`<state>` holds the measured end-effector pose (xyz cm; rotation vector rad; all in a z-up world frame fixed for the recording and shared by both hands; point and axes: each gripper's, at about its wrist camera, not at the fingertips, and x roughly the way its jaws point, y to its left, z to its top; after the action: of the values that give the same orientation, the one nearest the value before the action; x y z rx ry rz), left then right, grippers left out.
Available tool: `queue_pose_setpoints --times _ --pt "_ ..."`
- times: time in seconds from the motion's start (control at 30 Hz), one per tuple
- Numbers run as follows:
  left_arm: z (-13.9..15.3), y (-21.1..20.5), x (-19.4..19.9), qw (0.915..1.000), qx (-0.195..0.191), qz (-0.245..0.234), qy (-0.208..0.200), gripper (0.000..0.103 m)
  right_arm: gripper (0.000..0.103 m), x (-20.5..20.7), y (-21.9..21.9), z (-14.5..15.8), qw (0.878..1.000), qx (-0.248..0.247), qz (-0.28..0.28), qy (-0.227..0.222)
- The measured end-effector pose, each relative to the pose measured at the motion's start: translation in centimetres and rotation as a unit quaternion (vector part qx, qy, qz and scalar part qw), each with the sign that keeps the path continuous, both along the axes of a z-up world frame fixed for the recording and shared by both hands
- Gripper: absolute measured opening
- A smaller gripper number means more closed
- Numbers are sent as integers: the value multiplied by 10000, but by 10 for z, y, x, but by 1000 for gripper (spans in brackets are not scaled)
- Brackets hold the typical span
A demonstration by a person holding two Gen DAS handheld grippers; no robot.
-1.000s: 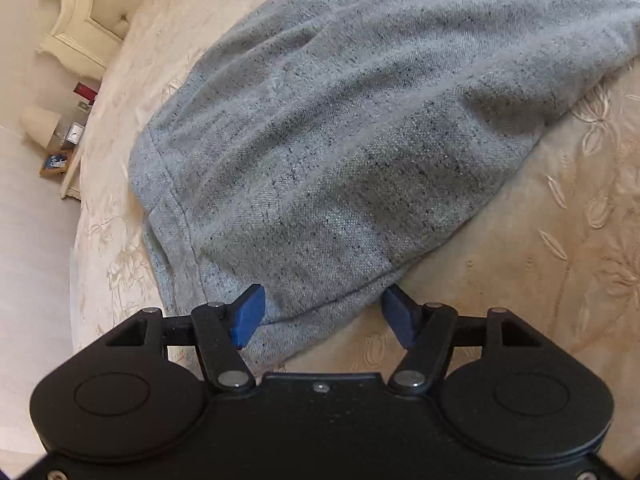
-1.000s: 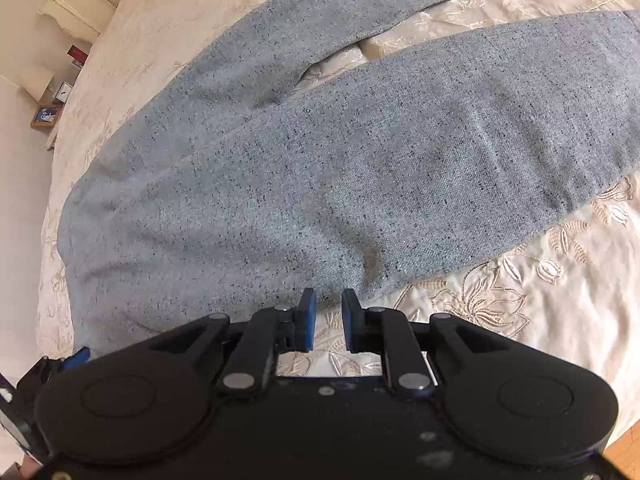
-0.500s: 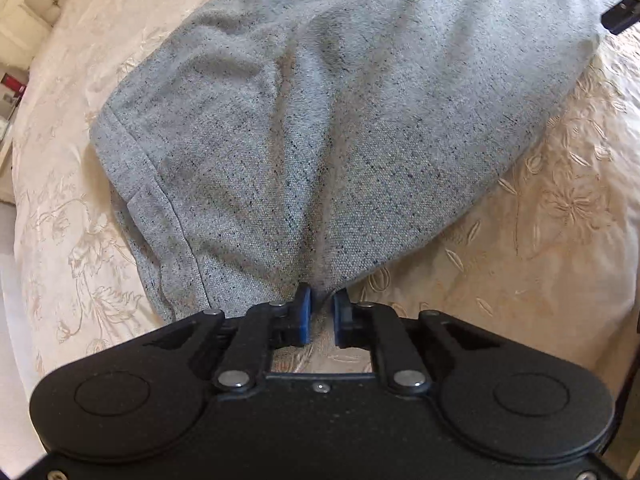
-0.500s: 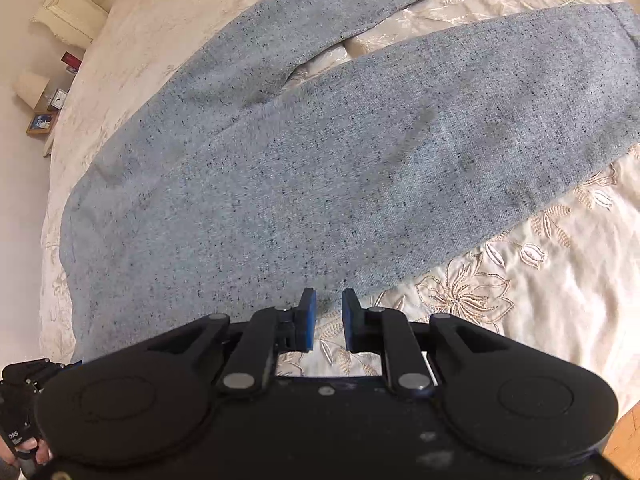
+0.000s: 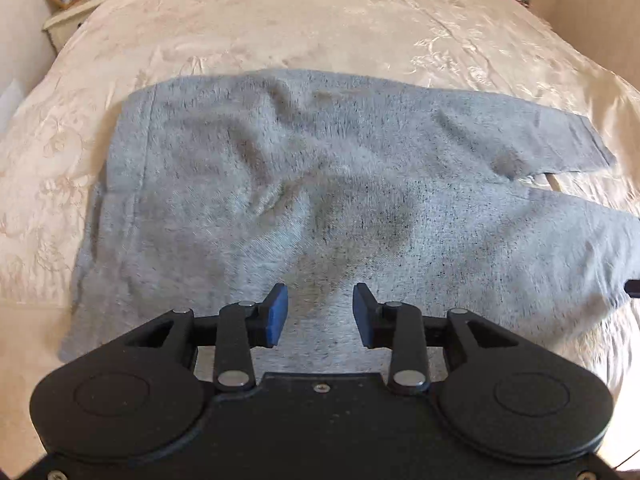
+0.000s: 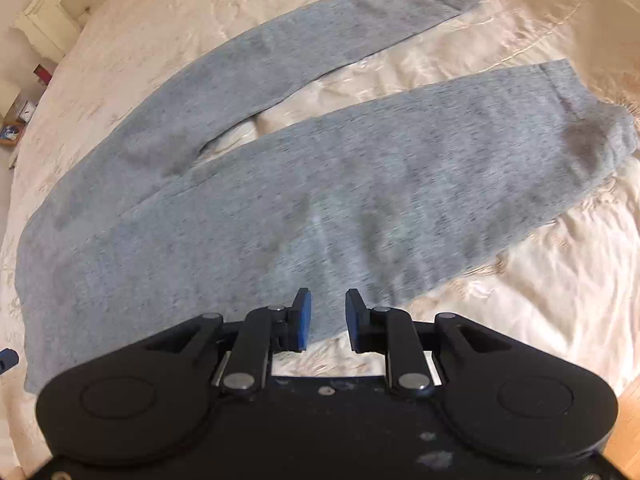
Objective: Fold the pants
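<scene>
Both cameras pulled back, so the whole grey pants [image 5: 320, 184] show on the bed [image 5: 280, 32], legs spread apart. Left gripper [image 5: 320, 314] and right gripper [image 6: 328, 318] fingers are opening, holding nothing. Soft, floppy, light knit, so I'd pinch it at the waistband [image 5: 132, 152] or cuffs.

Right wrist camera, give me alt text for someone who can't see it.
Grey sweatpants lie spread flat on a cream embroidered bedspread, legs parted in a V toward the upper right. The right gripper hangs over the near leg's edge, jaws opening, nothing between its blue pads.
</scene>
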<state>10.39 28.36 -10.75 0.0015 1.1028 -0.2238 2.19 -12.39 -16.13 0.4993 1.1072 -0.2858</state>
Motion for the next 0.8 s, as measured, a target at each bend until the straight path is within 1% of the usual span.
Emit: queue_pose_setpoints --times 0.03,0.07,0.13,0.17,0.23,0.27,0.33,0.37,0.4,0.43,0.47,0.5,0.53,0.6,0.63,0.7,0.8 --pt "-13 -7 4 9999 23 117 125 44 22 0 -9 -2 10000 -74 16 -3" --pt "-27 -13 8 9993 169 201 271 44 22 0 -21 -5 9998 -172 65 -9" --pt "-49 -29 10 9956 736 314 478 44 22 2 -45 -13 9993 -331 164 70" --pt "-57 -34 12 9931 972 349 554 47 22 2 -63 -20 9987 -434 198 179" --pt "-64 -42 14 9901 1206 427 584 48 20 0 -99 -31 9973 -606 151 376" --pt "-64 -45 16 9881 1303 504 639 48 19 -5 -125 -33 9965 -717 57 438" --pt "-57 -50 19 9848 1421 712 707 47 19 -9 -169 -36 9945 -901 -225 478" --pt "-52 -54 18 9836 1455 795 703 46 19 -12 -194 -35 9932 -974 -412 480" --pt "-46 -60 15 9836 1438 859 664 46 14 -14 -213 -32 9931 -959 -510 448" --pt "-39 -66 11 9847 1378 875 616 46 14 -18 -232 -27 9942 -859 -542 359" --pt "-33 -74 5 9858 1315 869 582 46 20 -21 -243 -22 9941 -886 -540 308" --pt "-28 -83 0 9867 1270 845 554 46 23 -26 -251 -15 9941 -932 -493 259" --pt "-24 -92 -5 9875 1246 806 521 46 23 -31 -257 -9 9947 -913 -428 193" --pt "-21 -118 -11 9888 1244 672 486 46 29 -44 -267 1 9970 -710 -298 -10" --pt "-21 -127 -14 9895 1226 600 483 46 30 -49 -270 3 9978 -621 -229 -59" --pt "-21 -148 -18 9913 1143 407 508 47 33 -54 -275 1 9990 -439 44 -68" --pt "-18 -173 -22 9923 1110 230 506 47 34 -47 -273 -13 9984 -468 322 61"
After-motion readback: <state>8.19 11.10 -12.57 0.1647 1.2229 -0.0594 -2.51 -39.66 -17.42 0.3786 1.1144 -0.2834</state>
